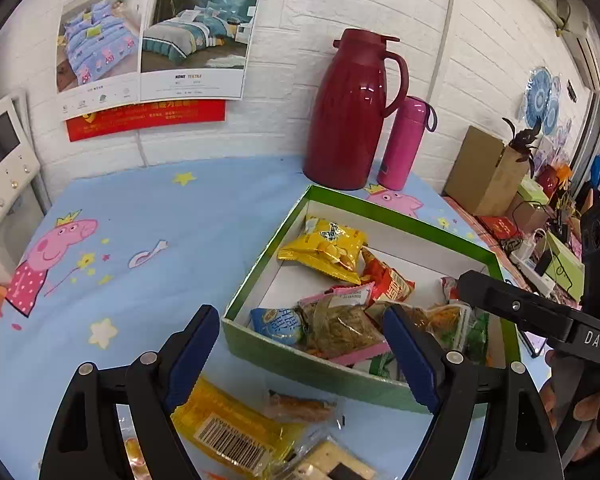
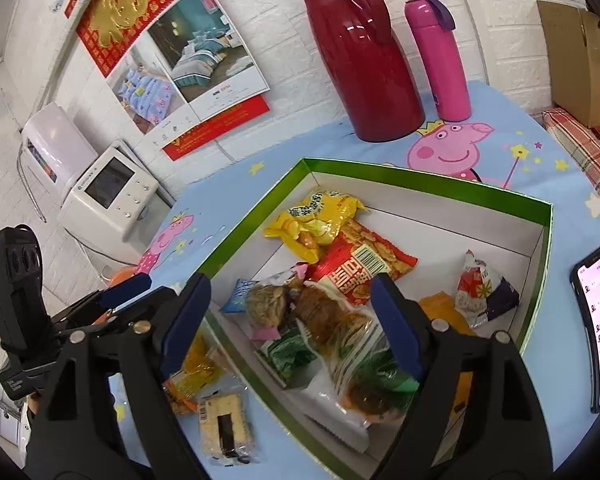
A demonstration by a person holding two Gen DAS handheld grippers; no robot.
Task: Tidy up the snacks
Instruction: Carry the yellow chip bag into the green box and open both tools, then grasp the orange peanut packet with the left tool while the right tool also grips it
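Both wide-open, empty, the left gripper (image 1: 300, 356) hangs nearer the flat yellow barcoded snack packet (image 1: 228, 428), lying at its six o'clock outside the green-rimmed cardboard box (image 1: 260, 352), than the right gripper (image 2: 290, 320).

Black grippers (image 1: 302, 354), blue-padded jaws.

right tool (image 2: 290, 322) hung wide open over the green box (image 2: 538, 280) | snack packets piled inside | sesame bar (image 2: 224, 426) lay outside on the table (image 2: 260, 148) | phone (image 2: 598, 320) lit at right
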